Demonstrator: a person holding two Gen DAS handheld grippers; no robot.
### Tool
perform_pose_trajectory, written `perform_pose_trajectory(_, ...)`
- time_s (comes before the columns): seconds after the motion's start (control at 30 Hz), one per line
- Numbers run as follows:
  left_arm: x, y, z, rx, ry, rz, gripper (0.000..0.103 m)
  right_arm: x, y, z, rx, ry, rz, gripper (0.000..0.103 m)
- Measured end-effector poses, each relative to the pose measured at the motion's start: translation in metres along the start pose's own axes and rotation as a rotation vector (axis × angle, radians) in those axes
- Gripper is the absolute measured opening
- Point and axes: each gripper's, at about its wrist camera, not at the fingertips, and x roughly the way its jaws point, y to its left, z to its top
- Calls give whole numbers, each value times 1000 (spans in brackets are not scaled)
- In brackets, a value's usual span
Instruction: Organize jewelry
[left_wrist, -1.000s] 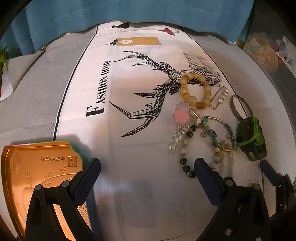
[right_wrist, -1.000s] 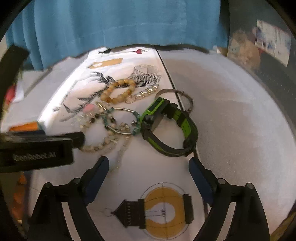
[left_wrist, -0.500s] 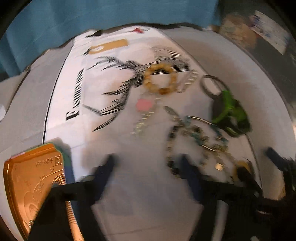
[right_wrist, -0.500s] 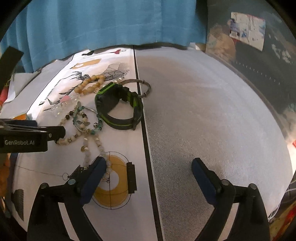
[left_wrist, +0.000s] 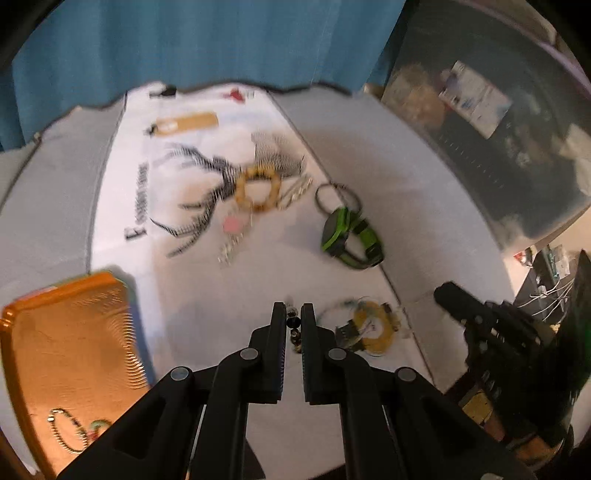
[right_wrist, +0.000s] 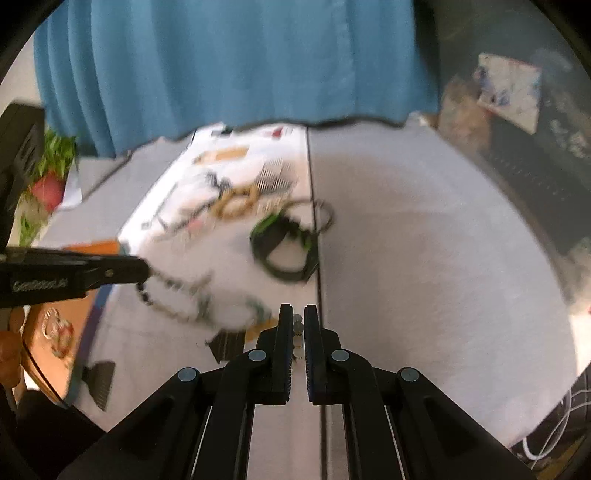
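A tangle of beaded bracelets (right_wrist: 177, 299) hangs stretched between my two grippers, lifted a little off the printed cloth (left_wrist: 207, 280). In the left wrist view my left gripper (left_wrist: 293, 321) is shut on its dark bead strand (left_wrist: 294, 325). My right gripper (right_wrist: 298, 325) is shut on pale beads at the other end, and a turquoise part (left_wrist: 364, 321) trails between them. On the cloth beyond lie a green and black watch (left_wrist: 347, 236), an amber bead bracelet (left_wrist: 258, 188), a pink charm (left_wrist: 232, 223) and a thin metal bangle (left_wrist: 334, 195). The picture is blurred by motion.
An open orange tin (left_wrist: 66, 350) sits at the near left with a fine chain (left_wrist: 70, 432) in it. A blue curtain (right_wrist: 236, 62) hangs behind the table. A dark shelf with clutter (left_wrist: 480, 122) stands at the right, a potted plant (right_wrist: 48, 170) at the far left.
Both grippers went from wide open to shut on the bead tangle and rose with it, pulling it toward the near edge, away from the watch and the amber bracelet.
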Motion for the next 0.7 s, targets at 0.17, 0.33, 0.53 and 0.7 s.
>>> perform_pose_trajectory(0.17, -40, -6, -3, 9, -60, 7, 5, -31, -2, 16, 2, -58, -27, 6)
perform_pose_trajectory(0.33, -71, -5, -9, 0, -101, 6, 5, -68, 6, 22, -14, -113, -22, 6)
perform_pose_trajectory(0.53, -106, -9, -19, 5, -152, 17, 5, -92, 11, 12, -7, -120, -5, 6)
perform_pose_trajectory(0.7, -125, -8, -28, -10, -169, 17, 5, -104, 13, -4, 3, -102, 13, 6)
